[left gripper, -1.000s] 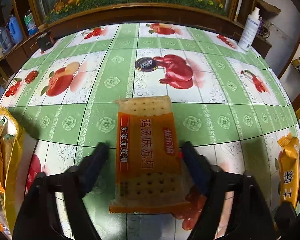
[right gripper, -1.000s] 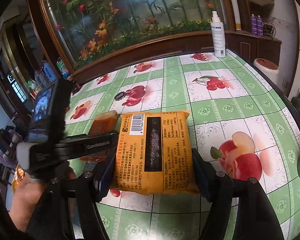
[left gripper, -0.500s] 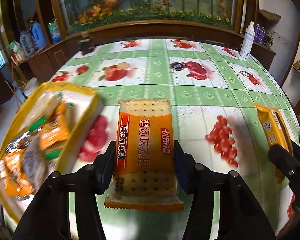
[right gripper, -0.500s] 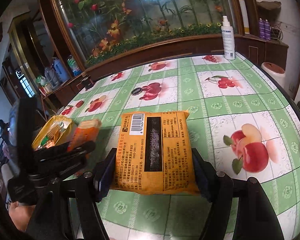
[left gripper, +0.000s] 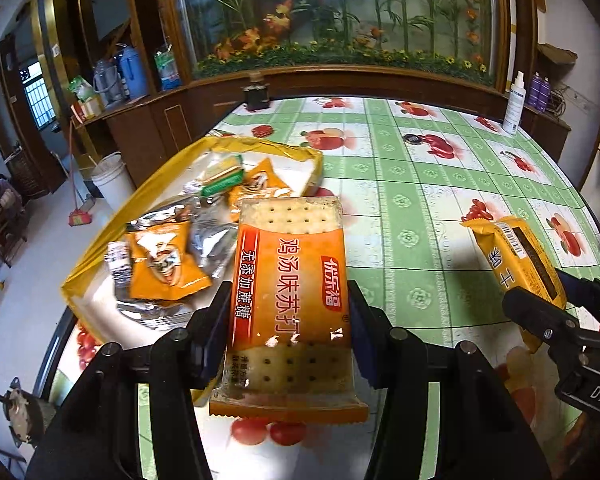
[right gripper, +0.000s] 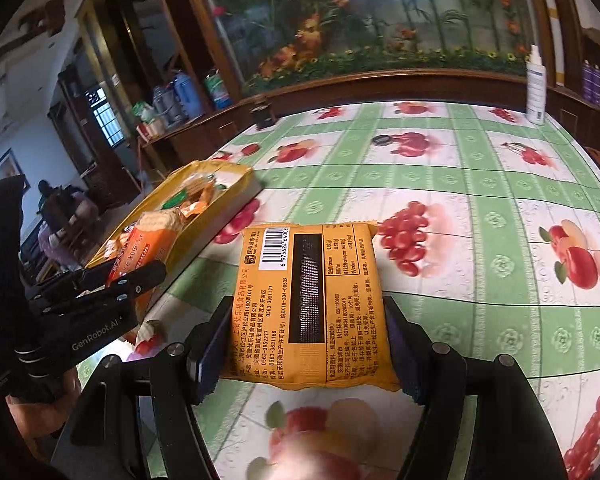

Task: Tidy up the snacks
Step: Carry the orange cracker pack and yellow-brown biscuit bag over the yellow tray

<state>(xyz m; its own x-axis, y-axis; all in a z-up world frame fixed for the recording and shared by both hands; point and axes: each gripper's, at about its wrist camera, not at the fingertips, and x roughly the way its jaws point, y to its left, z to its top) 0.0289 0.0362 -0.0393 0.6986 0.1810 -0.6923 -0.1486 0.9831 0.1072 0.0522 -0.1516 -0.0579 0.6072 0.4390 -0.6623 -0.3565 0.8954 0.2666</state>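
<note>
My left gripper [left gripper: 286,320] is shut on an orange soda cracker pack [left gripper: 288,288], held above the table beside a yellow tray [left gripper: 96,256] that holds several wrapped snacks [left gripper: 164,260]. In the right wrist view my right gripper [right gripper: 306,340] is shut on a yellow snack pack [right gripper: 306,312], barcode side up, above the green fruit-print tablecloth [right gripper: 460,208]. That yellow snack pack [left gripper: 520,256] also shows at the right of the left wrist view. The left gripper with its cracker pack [right gripper: 148,240] appears at the left of the right wrist view, next to the tray [right gripper: 228,196].
A white spray bottle [left gripper: 514,104] stands at the table's far right edge and a small dark jar [left gripper: 257,94] at the far edge. A dark wooden cabinet with a flower mural runs behind. A white bucket [left gripper: 110,178] sits on the floor left of the table.
Both grippers have swung left with their packs. The yellow tray has come from the left edge toward the middle of the left wrist view, and it now shows in the right wrist view too.
</note>
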